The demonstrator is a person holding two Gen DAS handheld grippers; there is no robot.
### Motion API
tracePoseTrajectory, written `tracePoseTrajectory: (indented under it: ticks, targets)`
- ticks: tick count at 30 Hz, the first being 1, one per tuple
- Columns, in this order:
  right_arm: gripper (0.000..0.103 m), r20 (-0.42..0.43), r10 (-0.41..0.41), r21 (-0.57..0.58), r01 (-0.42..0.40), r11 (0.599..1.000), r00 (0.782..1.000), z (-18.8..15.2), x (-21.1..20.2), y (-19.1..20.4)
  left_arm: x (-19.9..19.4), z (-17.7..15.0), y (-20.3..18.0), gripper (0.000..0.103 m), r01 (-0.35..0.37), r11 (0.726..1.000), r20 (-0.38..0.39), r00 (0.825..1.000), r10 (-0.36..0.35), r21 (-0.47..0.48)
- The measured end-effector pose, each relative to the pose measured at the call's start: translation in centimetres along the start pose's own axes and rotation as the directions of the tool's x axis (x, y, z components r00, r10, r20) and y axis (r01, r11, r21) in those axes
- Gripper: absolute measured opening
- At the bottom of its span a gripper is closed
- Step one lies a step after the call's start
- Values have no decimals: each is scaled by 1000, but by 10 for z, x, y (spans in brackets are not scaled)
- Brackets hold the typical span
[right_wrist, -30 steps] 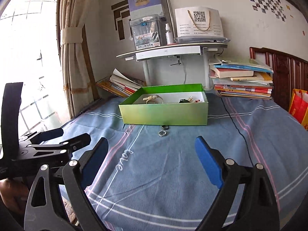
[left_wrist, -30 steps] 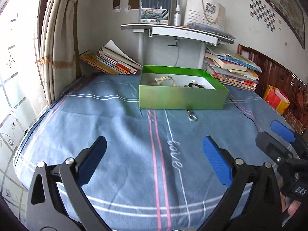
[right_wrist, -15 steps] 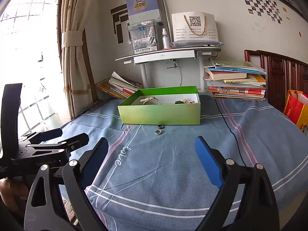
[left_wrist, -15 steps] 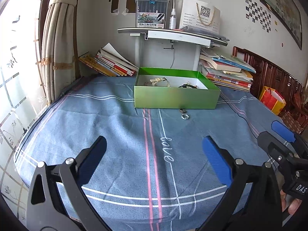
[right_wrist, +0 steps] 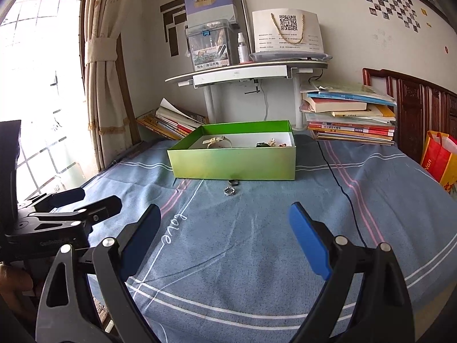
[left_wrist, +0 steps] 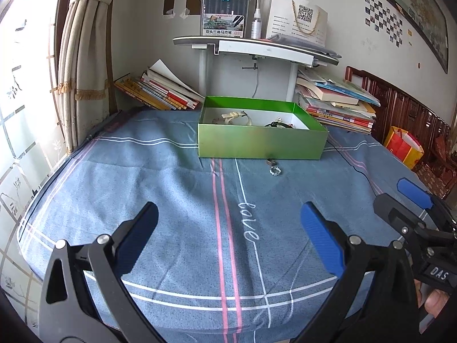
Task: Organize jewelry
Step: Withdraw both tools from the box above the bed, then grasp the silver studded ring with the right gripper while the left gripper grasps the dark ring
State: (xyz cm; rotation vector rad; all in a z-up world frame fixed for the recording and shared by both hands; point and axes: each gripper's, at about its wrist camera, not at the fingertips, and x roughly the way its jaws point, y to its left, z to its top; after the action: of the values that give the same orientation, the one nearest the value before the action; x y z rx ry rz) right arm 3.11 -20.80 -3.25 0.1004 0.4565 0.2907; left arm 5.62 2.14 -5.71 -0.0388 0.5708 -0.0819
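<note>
Blue striped bedcover (left_wrist: 177,188) filling most of both views, with "love" stitched in white near the middle. Behind it at 12 o'clock, a white desk (left_wrist: 257,47) against the wall, with stacks of books (left_wrist: 337,105) at 1 o'clock and more slanted books (left_wrist: 154,88) at 11 o'clock. Curtain (right_wrist: 105,65) and bright window at 9 to 10 o'clock.

On the cover toward 12 o'clock, open green box (left_wrist: 261,143), white inside, holding a pale watch (left_wrist: 232,115) on its left and a dark tangle of jewelry (left_wrist: 281,124) on its right; details too small to tell.

Just in front of the box's near wall, on the cloth: a dark ring (right_wrist: 233,182) almost touching the wall, and a sparkling ring (right_wrist: 229,191) just nearer, beside it but apart.

Left gripper (left_wrist: 228,234) low at 6 o'clock, jaws spread wide, holding nothing, above bare cloth, well apart from the rings. Right gripper (right_wrist: 225,231) likewise released and unloaded, blue pads (right_wrist: 310,243) far apart, also seen at 4 o'clock in the left view.
</note>
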Motion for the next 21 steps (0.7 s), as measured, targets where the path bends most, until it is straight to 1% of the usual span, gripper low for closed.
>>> tracePoseTrajectory:
  ticks: [3, 6, 9, 11, 13, 14, 15, 16, 17, 19, 21]
  targets:
    - [89, -27, -7, -20, 7, 1000, 1000, 8, 17, -2, 3, 0, 2, 99, 1, 1000, -5, 1000, -1, -9]
    - [89, -79, 3, -39, -6, 999, 997, 20, 47, -4, 6, 0, 5, 99, 2, 1000, -7, 1000, -2, -18]
    - [89, -173, -8, -78, -5, 997, 985, 32, 90, -1, 10, 1, 8, 99, 2, 1000, -13, 1000, -2, -22]
    - [89, -239, -24, -115, -4, 993, 971, 36, 125, 3, 12, 2, 11, 99, -2, 1000, -18, 1000, 1, -26]
    - [82, -288, -50, -137, 11, 991, 956, 38, 156, 4, 15, 2, 13, 99, -6, 1000, -21, 1000, 5, -25]
    - [74, -308, -63, -139, 21, 990, 949, 38, 167, 4, 16, 3, 15, 99, -12, 1000, -24, 1000, 11, -26]
    - [67, -333, -62, -137, 17, 990, 941, 38, 179, 4, 18, 4, 17, 99, -13, 1000, -26, 1000, 12, -28]
    - [64, -361, -60, -133, 13, 991, 931, 37, 193, 4, 20, 5, 19, 99, -17, 999, -30, 999, 16, -32]
    - [60, -372, -62, -133, 12, 991, 926, 37, 200, 5, 23, 6, 22, 99, -21, 999, -34, 999, 20, -36]
    - [60, -389, -67, -143, 11, 990, 919, 35, 212, 8, 26, 7, 25, 99, -25, 999, -39, 999, 24, -40]
    - [54, -415, -68, -152, 5, 988, 907, 31, 223, 12, 30, 10, 29, 99, -34, 998, -44, 999, 32, -43]
